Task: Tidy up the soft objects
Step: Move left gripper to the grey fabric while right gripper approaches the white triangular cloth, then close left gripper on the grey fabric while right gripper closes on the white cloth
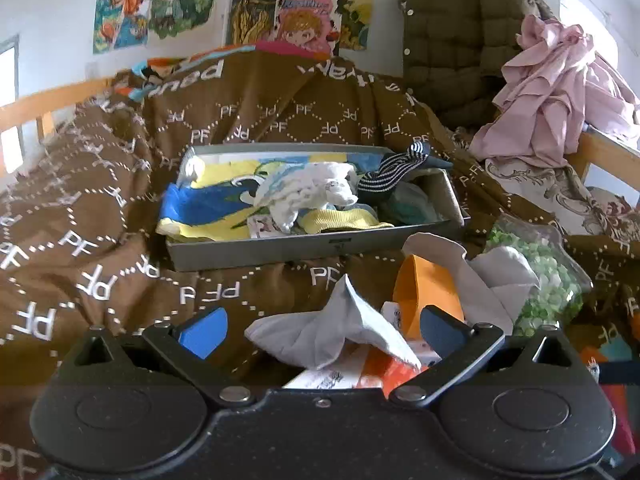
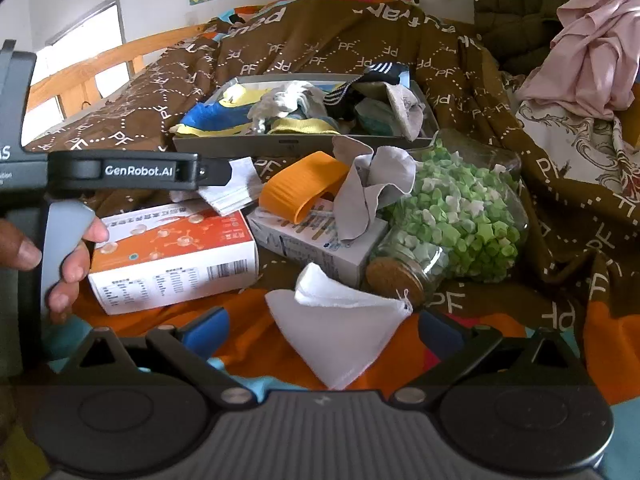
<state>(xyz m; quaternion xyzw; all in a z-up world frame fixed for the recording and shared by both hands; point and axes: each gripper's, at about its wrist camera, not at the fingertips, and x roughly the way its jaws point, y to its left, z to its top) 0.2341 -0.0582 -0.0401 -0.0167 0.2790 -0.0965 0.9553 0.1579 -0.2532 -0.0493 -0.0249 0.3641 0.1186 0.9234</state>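
Observation:
A grey tray [image 1: 280, 250] on the brown blanket holds several soft items: a blue and yellow cloth [image 1: 200, 208], a white sock [image 1: 308, 192] and a striped sock [image 1: 392, 174]. My left gripper [image 1: 320, 330] is open, and a pale grey cloth piece [image 1: 316, 336] lies between its blue pads [image 1: 202, 332] on top of an orange box. My right gripper [image 2: 324, 330] is also open, with a folded white cloth [image 2: 340, 332] lying between its fingers on the orange bedding. The tray [image 2: 260, 146] shows further back in the right wrist view. A crumpled grey cloth [image 2: 372, 188] rests on a white box.
An orange box [image 2: 172, 248], a white box [image 2: 320, 244], an orange plastic cup [image 2: 300, 188] and a corked glass jar of green paper stars [image 2: 452, 216] crowd the near bedding. A hand [image 2: 68, 256] holds the left gripper's handle. A pink garment [image 1: 560, 92] and an olive jacket [image 1: 452, 36] hang at the back right.

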